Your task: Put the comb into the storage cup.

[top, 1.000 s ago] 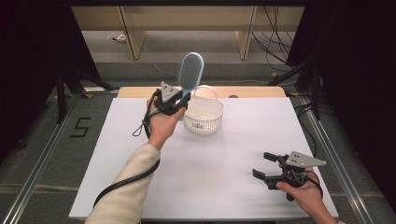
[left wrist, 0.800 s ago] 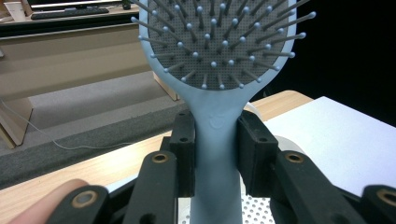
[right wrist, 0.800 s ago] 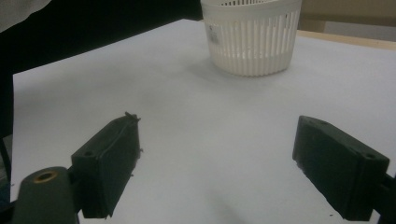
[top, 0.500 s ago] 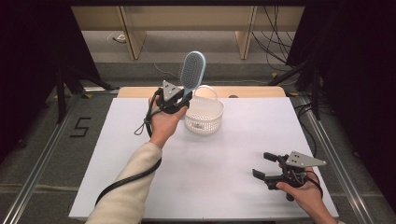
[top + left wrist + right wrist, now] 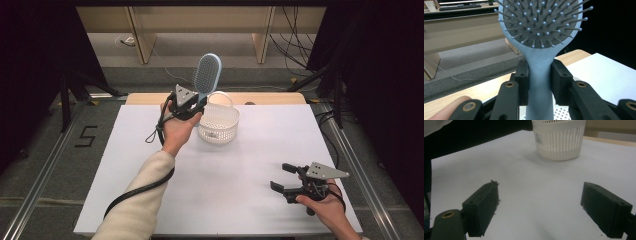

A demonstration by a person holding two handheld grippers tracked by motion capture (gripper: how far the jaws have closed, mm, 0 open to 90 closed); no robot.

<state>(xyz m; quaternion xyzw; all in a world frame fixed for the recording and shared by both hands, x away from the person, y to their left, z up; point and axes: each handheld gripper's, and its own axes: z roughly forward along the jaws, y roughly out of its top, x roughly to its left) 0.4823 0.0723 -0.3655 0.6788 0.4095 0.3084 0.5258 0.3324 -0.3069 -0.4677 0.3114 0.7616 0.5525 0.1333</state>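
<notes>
High view, left to right: left gripper (image 5: 192, 105) sits upper centre of the frame, raised above the far edge of the white table (image 5: 240, 175), jaws clamped on the handle of a light-blue hairbrush (image 5: 206, 75). Brush stands roughly upright, head above the gripper, bristle side facing the camera. White slatted basket (image 5: 218, 123) is just right of and below that gripper, on the table, upper centre. Brush handle end hangs over the basket's left rim; contact with the rim not clear. Right gripper (image 5: 286, 179) is lower right of the frame, low over the table, well apart from the basket, jaws spread with nothing between them.

Left gripper view: hairbrush (image 5: 540, 50) fills the centre, handle pinched between both black pads, grey bristle pad with ball-tipped pins across the top. A bit of perforated basket (image 5: 560, 113) floor shows at bottom centre, below the handle. A fingertip (image 5: 447, 107) sits at lower left.

Right gripper view: right gripper (image 5: 540, 205) jaws wide apart at lower left and lower right, bare white table (image 5: 524, 182) between them. Basket (image 5: 559, 138) is top centre-right, empty as far as visible.
</notes>
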